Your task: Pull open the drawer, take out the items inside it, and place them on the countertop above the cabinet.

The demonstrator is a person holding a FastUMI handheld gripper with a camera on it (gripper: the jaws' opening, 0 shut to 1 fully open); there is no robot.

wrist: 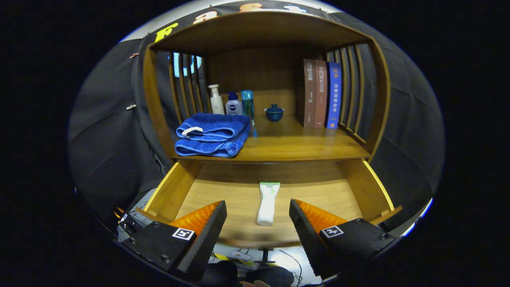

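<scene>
the drawer (199, 191) is standing pulled open below the cabinet's countertop (295, 145), and a white tube (267, 202) with a green-printed end is lying flat on its wooden floor. the tube's long axis is running front to back: its flat crimped end is pointing toward the back of the drawer, its cap end toward the open front. the print on it is too small to read.

the gripper (258, 217) is hovering at the drawer's front with its fingers spread wide, holding nothing; the tube's cap end is lying between the fingertips, touching neither.

on the countertop a folded blue towel (213, 134) is resting at the left front edge. behind it a white bottle (216, 99), a small bottle with a dark blue logo patch (233, 105) and a tall clear blue bottle (248, 104) are standing upright in a row. a small dark blue lidded cup (274, 112) is sitting near the middle, and three books (322, 93) are standing upright at the right with chinese characters down their spines.
</scene>
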